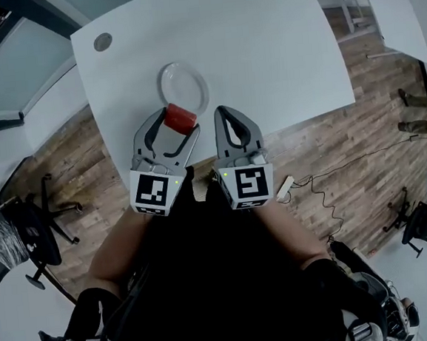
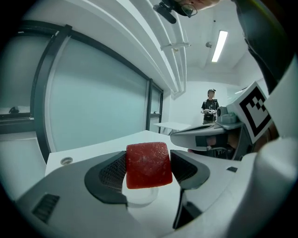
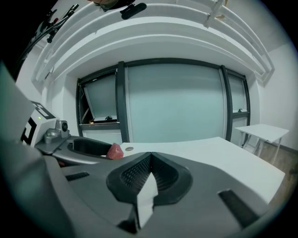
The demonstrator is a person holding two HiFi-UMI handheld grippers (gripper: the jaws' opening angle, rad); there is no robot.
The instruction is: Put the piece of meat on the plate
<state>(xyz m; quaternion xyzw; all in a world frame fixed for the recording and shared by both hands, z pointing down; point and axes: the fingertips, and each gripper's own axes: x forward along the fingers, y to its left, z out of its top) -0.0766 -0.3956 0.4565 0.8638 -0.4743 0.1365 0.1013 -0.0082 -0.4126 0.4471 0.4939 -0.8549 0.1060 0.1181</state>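
A red block of meat is clamped between the jaws of my left gripper, which is shut on it. It hangs just above the near rim of a white plate on the white table; part of the plate shows under the meat in the left gripper view. My right gripper is shut with nothing in it, beside the left one over the table's near edge. The meat shows at the left of the right gripper view.
A round grey cable port sits in the table's far left corner. Wooden floor lies below the table edge, with a power strip and cable, office chairs at left and another table at right. A person stands far off.
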